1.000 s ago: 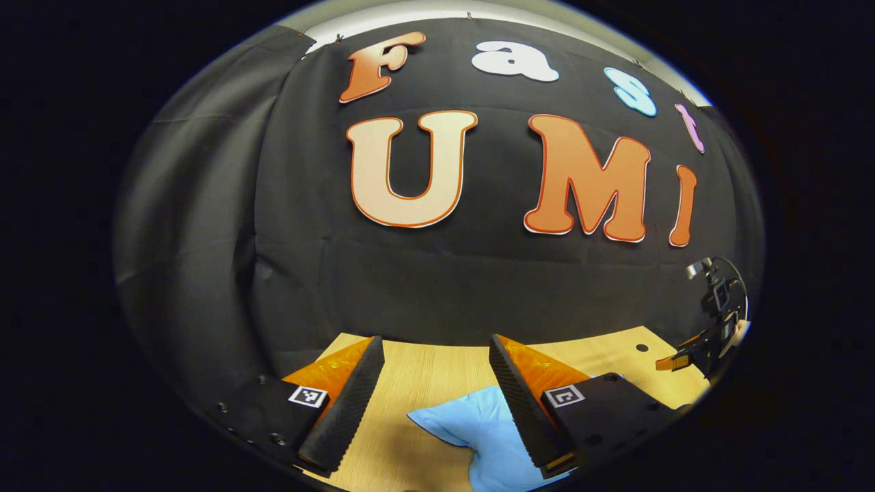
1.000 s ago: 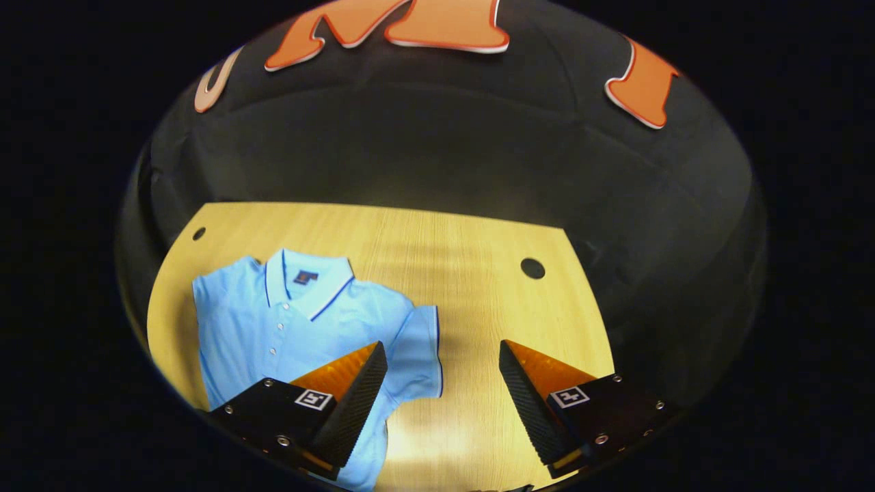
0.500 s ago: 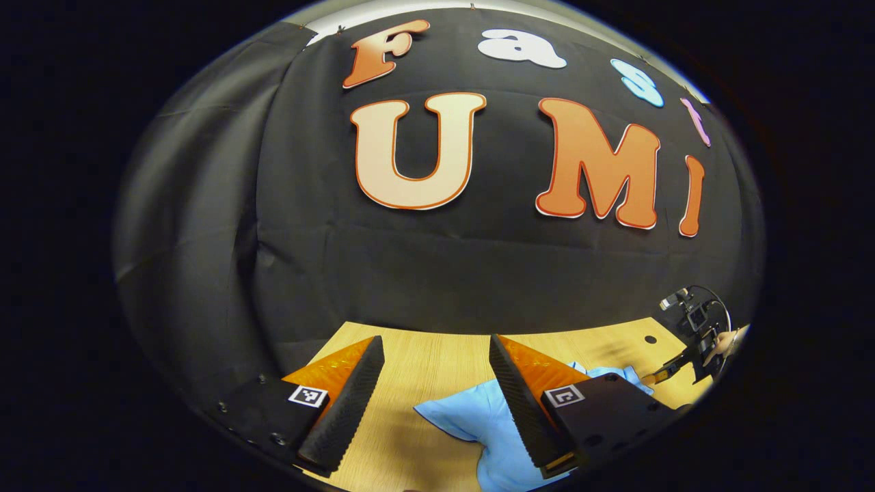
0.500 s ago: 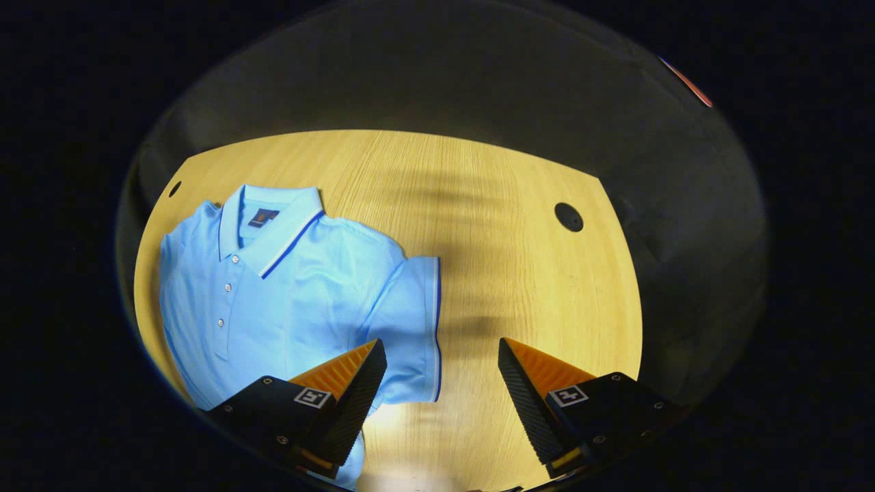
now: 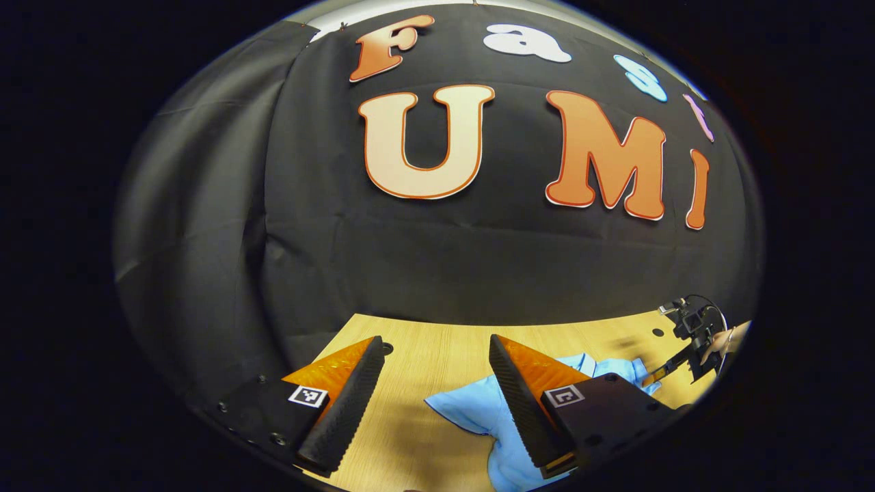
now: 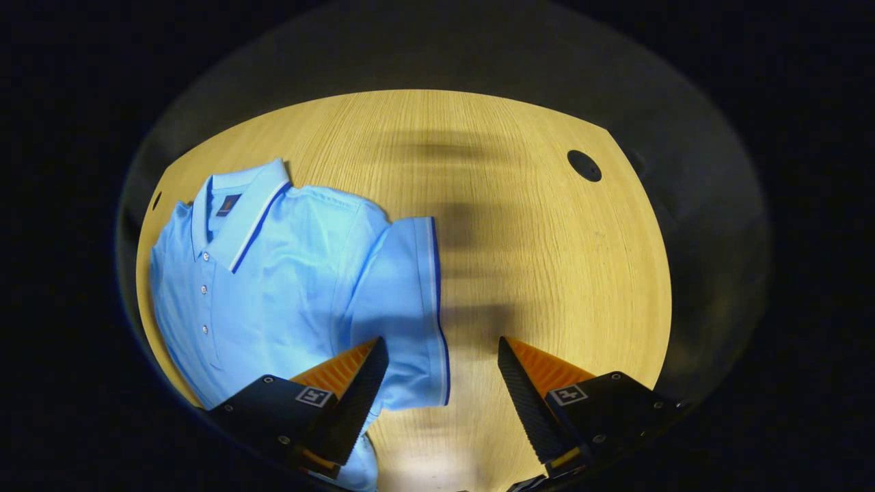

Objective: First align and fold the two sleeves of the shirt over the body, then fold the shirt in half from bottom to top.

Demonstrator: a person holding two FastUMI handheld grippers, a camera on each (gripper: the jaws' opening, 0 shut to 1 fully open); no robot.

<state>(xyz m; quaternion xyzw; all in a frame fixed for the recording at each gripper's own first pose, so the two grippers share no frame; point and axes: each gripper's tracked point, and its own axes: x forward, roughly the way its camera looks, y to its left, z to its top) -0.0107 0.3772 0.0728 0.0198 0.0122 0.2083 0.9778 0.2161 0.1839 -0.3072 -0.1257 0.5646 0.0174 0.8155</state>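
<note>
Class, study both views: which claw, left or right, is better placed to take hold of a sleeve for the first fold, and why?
Probably the right claw. It is open above the shirt, with the sleeve hem between its fingers. The left claw is open too, but its sleeve lies off towards one finger.

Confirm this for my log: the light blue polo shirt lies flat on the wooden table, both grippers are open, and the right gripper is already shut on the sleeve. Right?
Not quite. In the right gripper view the right gripper is open, its fingers apart above the sleeve of the polo shirt, gripping nothing. The shirt does lie on the wooden table, and the left gripper is open in the left gripper view.
</note>
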